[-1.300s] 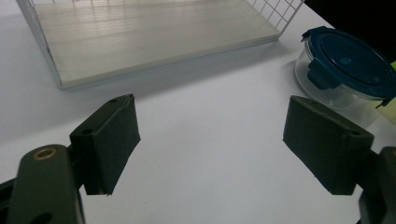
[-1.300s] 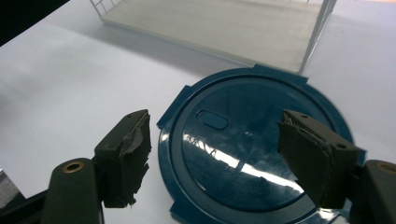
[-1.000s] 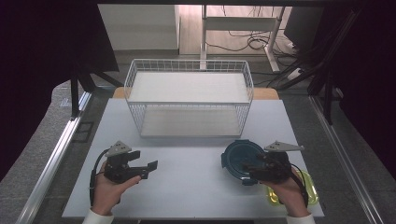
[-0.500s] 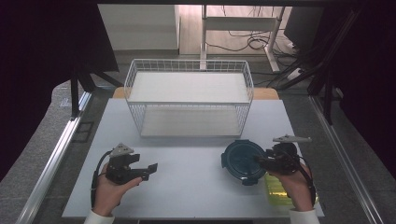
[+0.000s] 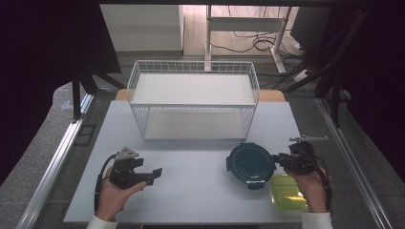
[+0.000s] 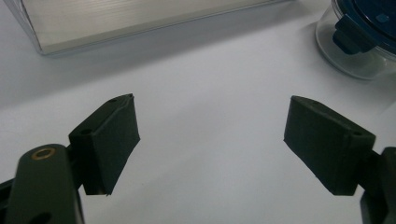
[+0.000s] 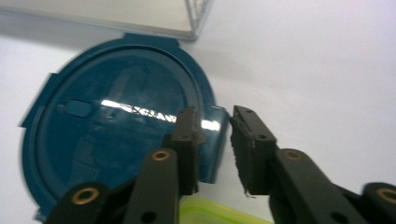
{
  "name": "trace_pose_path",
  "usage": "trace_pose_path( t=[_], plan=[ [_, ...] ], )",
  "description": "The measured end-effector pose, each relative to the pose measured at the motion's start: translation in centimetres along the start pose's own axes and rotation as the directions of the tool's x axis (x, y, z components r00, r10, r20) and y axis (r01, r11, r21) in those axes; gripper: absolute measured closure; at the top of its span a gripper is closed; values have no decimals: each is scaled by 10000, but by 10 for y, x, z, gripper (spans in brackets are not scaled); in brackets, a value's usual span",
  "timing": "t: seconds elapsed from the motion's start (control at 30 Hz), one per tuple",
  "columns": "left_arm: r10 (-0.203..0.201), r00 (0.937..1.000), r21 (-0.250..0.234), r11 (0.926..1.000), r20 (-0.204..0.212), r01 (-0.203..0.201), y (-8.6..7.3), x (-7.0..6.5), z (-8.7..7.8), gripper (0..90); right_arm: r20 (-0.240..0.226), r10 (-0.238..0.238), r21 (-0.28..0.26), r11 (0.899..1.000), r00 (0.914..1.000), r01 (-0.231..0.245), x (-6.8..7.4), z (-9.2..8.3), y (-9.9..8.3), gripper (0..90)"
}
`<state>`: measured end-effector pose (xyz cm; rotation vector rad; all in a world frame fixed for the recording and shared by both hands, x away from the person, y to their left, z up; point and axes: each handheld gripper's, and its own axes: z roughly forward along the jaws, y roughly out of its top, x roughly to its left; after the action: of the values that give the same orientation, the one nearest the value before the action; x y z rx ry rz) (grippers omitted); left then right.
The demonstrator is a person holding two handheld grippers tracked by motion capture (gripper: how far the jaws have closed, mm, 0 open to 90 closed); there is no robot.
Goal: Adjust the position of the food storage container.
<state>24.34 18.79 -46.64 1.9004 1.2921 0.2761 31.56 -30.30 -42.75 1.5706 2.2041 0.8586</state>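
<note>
Closing in from the container's three o'clock side, the right gripper (image 5: pixel 279 160) had its jaws drawn nearly together around one of the lid's locking flaps (image 7: pixel 215 140). They had just been closing, and in the right gripper view the flap sat in the narrow gap between them; whether the pads already pinched it I could not tell. That approach made sense as a way to flip the latch, since the tab stuck out from the rim where slim jaws could catch it.

Lying nearest the person at about five o'clock on the table (image 5: pixel 200 191), a yellow-green lidded box (image 5: pixel 288 193) rested just beside the round glass container with its dark blue lid (image 5: pixel 250 164).

At seven o'clock the left gripper (image 5: pixel 155 174) hovered with its jaws spread wide and nothing between them, probably waiting to steady the container.

Farther off, at twelve o'clock, the white wire basket (image 5: pixel 193 102) stood well apart from both hands.
</note>
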Motion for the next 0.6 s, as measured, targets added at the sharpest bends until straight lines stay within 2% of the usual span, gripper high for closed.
trace_pose_path(
  t=[0.03, 0.23, 0.6],
  plan=[
    [11, 10000, 20, 10000, -21, -11, 0, 0, 0, 172, 290, -17, 111, 9999, 9996, 14, -2, 4, -1, 784],
    [-80, 9999, 73, 9999, -108, 80, -1, 2, 0, 170, 670, -99, 414, 9991, 9977, 72, -8, 16, -4, 873],
    [-218, 9993, -94, 9997, -320, 215, -1, 4, -2, 171, 832, -640, 983, 9936, 9945, 558, -1, 30, -5, 887]
  ],
)
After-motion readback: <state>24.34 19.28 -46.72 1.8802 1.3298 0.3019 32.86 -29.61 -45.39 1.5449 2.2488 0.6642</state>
